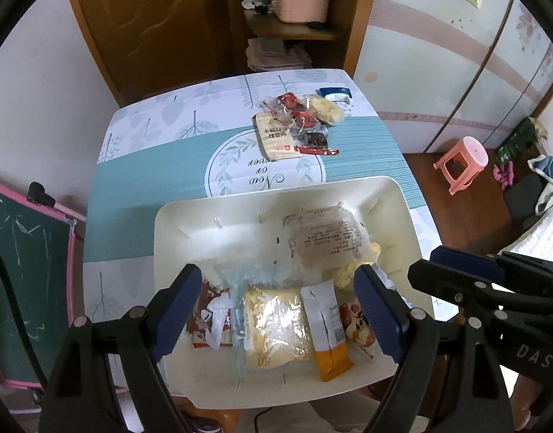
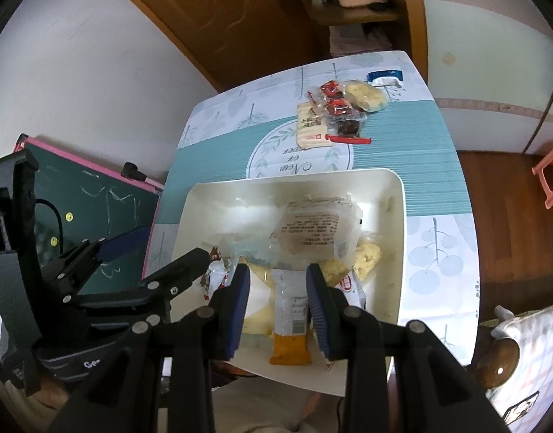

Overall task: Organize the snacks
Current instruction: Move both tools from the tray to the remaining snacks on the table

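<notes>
Both grippers hover over the near end of the white tray (image 1: 175, 216) of snacks, the left gripper (image 1: 278, 310) spread wide and empty, the right gripper (image 2: 278, 306) narrowed yet gripping nothing, above the orange-ended packet (image 2: 291, 324), while more snacks (image 1: 298, 126) lie far across the table (image 1: 150, 180).

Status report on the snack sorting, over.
Both grippers, left and right, open, empty above white bin. Snack pile waiting on table. Nothing blocking.

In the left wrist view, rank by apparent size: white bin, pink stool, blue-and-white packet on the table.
1. white bin, though it sits nearest the camera.
2. pink stool.
3. blue-and-white packet, farthest away, so its smallness is partly distance.
</notes>
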The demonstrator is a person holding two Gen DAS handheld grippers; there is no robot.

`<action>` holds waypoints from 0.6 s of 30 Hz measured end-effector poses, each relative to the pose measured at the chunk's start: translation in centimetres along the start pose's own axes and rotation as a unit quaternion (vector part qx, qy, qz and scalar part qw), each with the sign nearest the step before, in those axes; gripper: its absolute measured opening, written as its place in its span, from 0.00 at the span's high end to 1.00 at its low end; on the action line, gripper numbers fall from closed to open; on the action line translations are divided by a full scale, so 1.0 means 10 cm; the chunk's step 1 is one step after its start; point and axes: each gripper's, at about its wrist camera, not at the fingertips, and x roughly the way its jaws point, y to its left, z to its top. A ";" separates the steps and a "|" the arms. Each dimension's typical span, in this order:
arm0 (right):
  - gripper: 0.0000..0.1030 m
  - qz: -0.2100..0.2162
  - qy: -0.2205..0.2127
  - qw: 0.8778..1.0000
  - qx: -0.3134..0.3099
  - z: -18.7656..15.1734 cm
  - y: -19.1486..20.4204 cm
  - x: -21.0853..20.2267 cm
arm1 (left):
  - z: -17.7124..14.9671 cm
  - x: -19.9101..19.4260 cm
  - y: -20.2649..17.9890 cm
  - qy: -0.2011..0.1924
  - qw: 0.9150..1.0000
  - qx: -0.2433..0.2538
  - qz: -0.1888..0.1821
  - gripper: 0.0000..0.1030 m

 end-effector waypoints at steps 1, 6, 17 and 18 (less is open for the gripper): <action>0.68 0.000 0.000 1.000 0.002 0.01 -0.01 0.00 | 0.02 0.01 0.01 0.000 1.000 0.003 -0.001 0.17; 0.68 -0.009 -0.008 1.000 0.017 0.12 -0.11 0.02 | 0.23 0.05 0.05 -0.007 1.000 0.015 0.003 0.17; 0.68 -0.059 -0.049 0.996 0.033 0.79 -0.35 0.02 | 1.16 0.25 0.29 -0.038 0.999 0.025 0.005 0.17; 0.68 -0.068 -0.054 0.996 0.033 0.91 -0.38 0.04 | 1.24 0.29 0.30 -0.039 0.999 0.027 0.002 0.17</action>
